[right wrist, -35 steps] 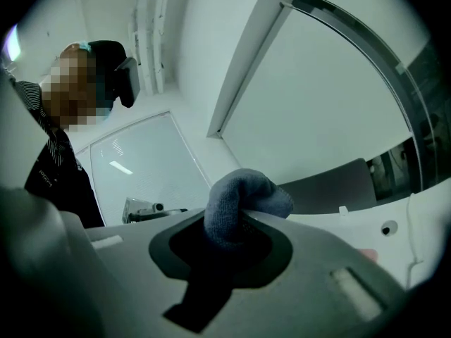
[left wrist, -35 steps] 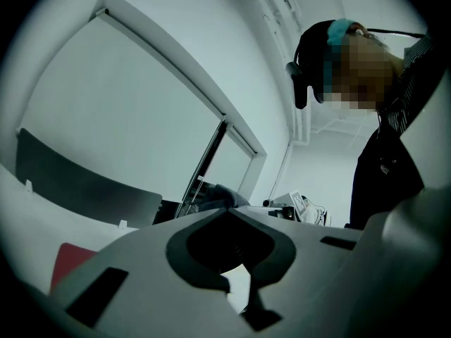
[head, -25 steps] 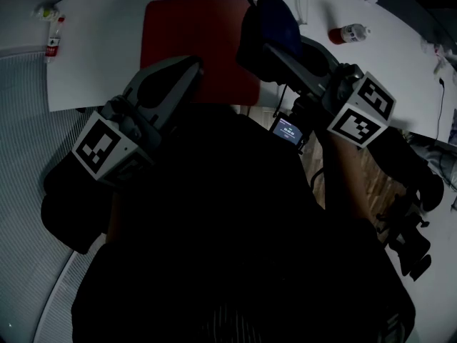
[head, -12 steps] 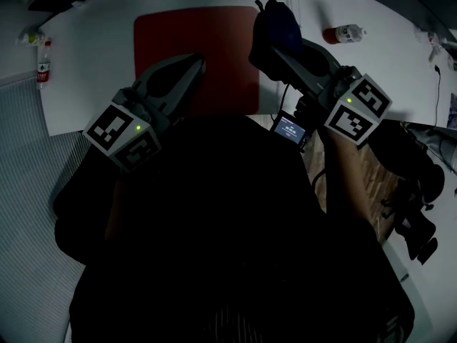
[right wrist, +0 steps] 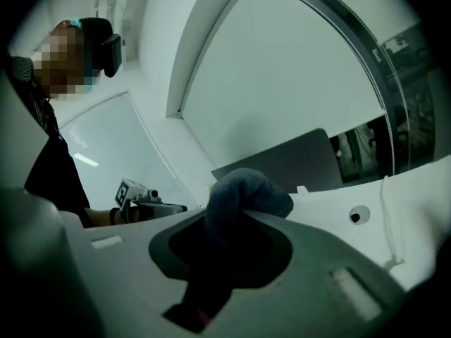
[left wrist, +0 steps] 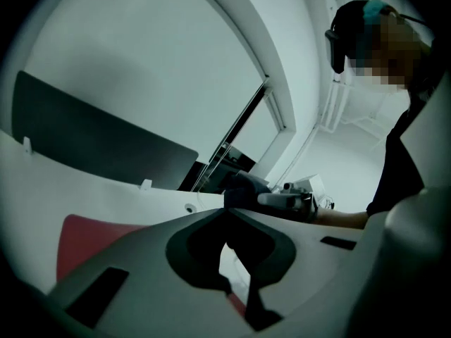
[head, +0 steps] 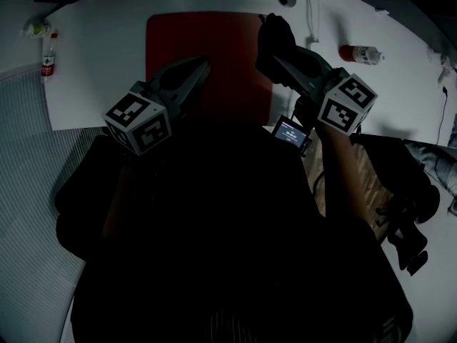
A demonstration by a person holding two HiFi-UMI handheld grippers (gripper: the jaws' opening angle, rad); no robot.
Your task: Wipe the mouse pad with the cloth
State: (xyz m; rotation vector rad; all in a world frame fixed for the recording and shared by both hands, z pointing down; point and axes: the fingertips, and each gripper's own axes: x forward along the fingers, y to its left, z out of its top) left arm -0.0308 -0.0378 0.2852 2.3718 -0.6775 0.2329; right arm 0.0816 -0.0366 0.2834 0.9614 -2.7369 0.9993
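Sitting near the left edge of the white table [head: 100, 48] is a small bottle [head: 47, 57]. Farther right, the left gripper [head: 202, 64] hovers over the near left part of the red mouse pad [head: 214, 41], its jaw tips together with nothing between them. At the pad's right edge, toward its far right corner, the right gripper [head: 280, 54] is clamped on the dark blue cloth [head: 275, 33], which bunches up beyond its jaws, and another bottle [head: 360, 53] lies toward the table's right edge.
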